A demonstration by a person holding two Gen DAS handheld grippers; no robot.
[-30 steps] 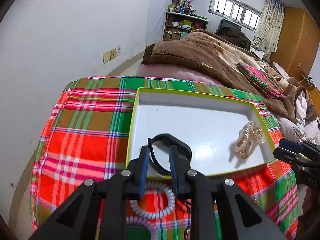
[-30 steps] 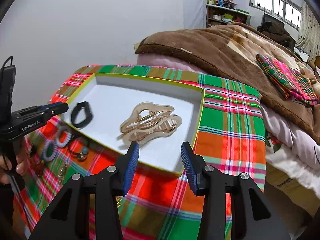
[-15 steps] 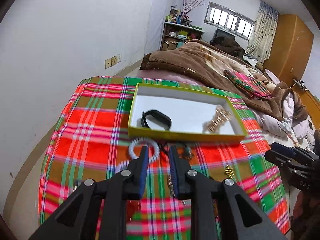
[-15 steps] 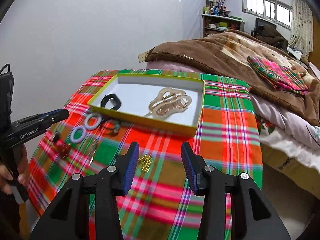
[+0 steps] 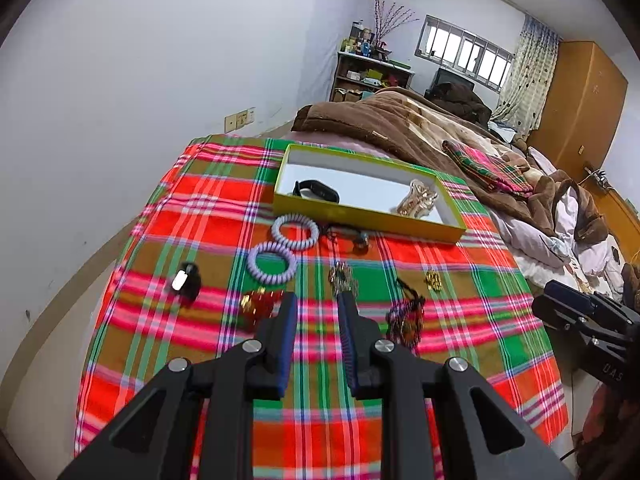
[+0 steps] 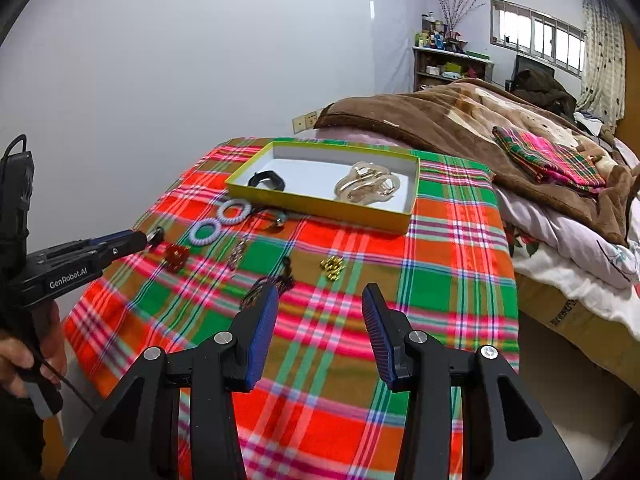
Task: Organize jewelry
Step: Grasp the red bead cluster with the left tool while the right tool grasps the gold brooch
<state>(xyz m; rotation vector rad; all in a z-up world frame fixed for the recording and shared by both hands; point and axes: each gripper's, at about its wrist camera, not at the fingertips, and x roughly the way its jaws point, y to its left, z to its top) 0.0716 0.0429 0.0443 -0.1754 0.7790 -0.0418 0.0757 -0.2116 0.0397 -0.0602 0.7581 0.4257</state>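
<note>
My left gripper (image 5: 316, 300) is narrowly parted and empty; my right gripper (image 6: 320, 300) is half open, empty too. Both hover over the plaid cloth (image 5: 460, 312). Loose there: two lilac coil ties (image 5: 284, 248), red beads (image 5: 258, 304), gold studs (image 6: 332, 268). Boxed: black band (image 5: 316, 192) and gold claw clip (image 6: 368, 184) in the yellow-green tray (image 5: 360, 213). Mostly undone, I judge.

Empty right claw (image 6: 320, 312) above plaid cloth (image 6: 440, 280)
</note>
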